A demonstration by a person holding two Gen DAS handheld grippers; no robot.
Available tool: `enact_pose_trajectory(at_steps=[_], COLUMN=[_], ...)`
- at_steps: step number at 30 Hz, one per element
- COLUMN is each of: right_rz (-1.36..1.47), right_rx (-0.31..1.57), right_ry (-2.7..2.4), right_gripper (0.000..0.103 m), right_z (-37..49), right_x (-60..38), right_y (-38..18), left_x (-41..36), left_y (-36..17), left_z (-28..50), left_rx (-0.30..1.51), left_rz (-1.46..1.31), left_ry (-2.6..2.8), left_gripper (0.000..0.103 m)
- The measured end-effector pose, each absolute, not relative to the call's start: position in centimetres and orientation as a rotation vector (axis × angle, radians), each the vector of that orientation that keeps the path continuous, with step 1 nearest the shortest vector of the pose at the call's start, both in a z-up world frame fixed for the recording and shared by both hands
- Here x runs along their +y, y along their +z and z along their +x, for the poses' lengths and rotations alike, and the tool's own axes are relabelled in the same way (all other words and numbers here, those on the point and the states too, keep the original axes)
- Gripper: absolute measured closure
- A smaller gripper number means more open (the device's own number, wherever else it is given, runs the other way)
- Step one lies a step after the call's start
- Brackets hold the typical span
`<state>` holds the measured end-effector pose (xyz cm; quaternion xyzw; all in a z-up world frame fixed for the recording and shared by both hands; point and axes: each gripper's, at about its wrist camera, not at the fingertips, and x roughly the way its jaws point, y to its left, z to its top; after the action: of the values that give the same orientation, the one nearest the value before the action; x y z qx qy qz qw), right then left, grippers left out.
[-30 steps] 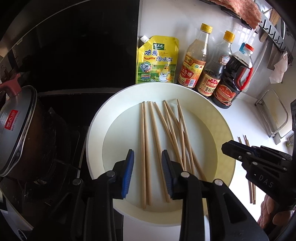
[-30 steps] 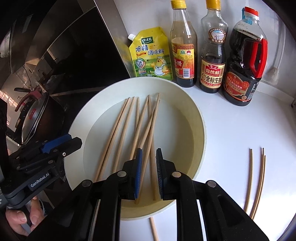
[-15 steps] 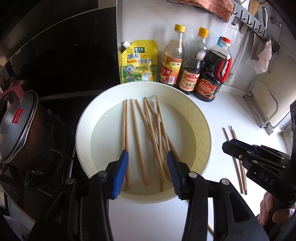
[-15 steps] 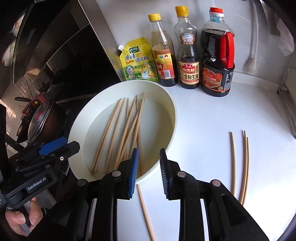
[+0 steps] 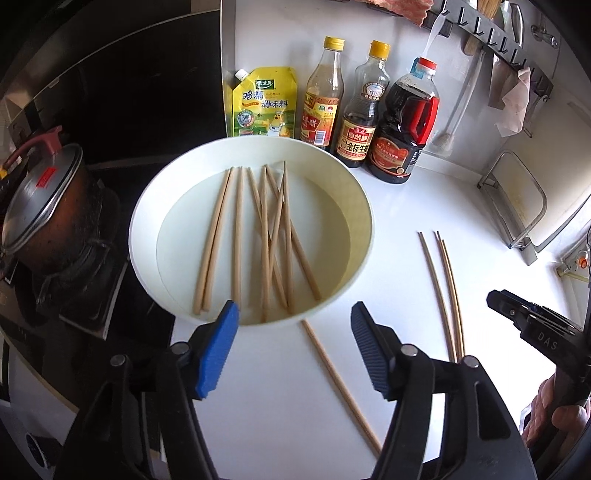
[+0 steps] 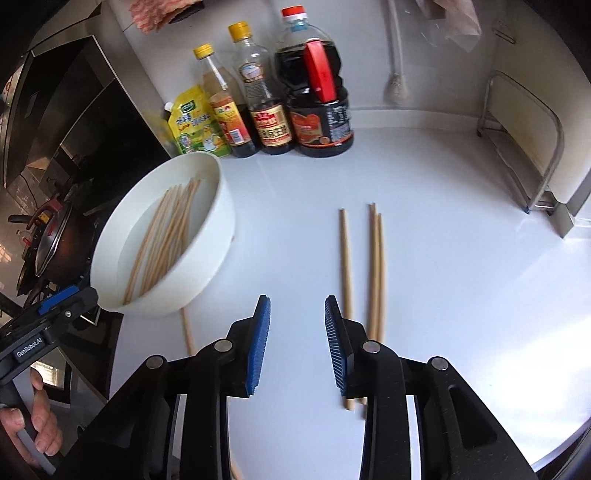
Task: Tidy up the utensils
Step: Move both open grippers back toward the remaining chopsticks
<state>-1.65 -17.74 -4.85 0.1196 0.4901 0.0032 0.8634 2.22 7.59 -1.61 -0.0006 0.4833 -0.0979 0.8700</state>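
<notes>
A white bowl (image 5: 334, 177) (image 6: 207, 254) on the white counter holds several wooden chopsticks (image 5: 264, 236) (image 6: 162, 240). One loose chopstick (image 5: 340, 380) (image 6: 187, 330) lies on the counter by the bowl's near rim. Three more chopsticks (image 5: 443, 291) (image 6: 373, 269) lie side by side to the right. My left gripper (image 5: 291, 347) is open and empty, above the counter just in front of the bowl. My right gripper (image 6: 297, 339) is open and empty, between the single chopstick and the three; it also shows in the left wrist view (image 5: 532, 325).
A yellow seasoning pouch (image 5: 264, 105) and three sauce bottles (image 5: 373, 107) stand against the back wall. A lidded pot (image 5: 40, 206) sits on the stove at left. A metal rack (image 6: 524, 147) stands at right. A hook rail (image 5: 491, 33) hangs above.
Both grippers have pulled back from over the bowl and opened wider. The right gripper has swung right toward the three chopsticks. A single chopstick now lies on the counter by the bowl.
</notes>
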Motion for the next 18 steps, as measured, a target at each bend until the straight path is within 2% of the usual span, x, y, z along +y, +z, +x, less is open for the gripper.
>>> enact_pose_trajectory(at_steps=[4, 18], right_rz=[0.218, 0.156], right_rx=[1.049, 1.086], right_ry=[-0.031, 0.011], right_gripper=[0.07, 0.07], right_z=[-2.4, -1.0], right_x=[-20.4, -22.8], right_y=[-6.3, -12.4], left_x=[6.9, 5.6], left_y=[-2.7, -8.5], left_z=[0.6, -2.0], left_rx=[1.025, 1.085], left_rz=[-0.043, -0.08], left_ry=[-0.156, 0.017], left_gripper=[0.033, 0.031])
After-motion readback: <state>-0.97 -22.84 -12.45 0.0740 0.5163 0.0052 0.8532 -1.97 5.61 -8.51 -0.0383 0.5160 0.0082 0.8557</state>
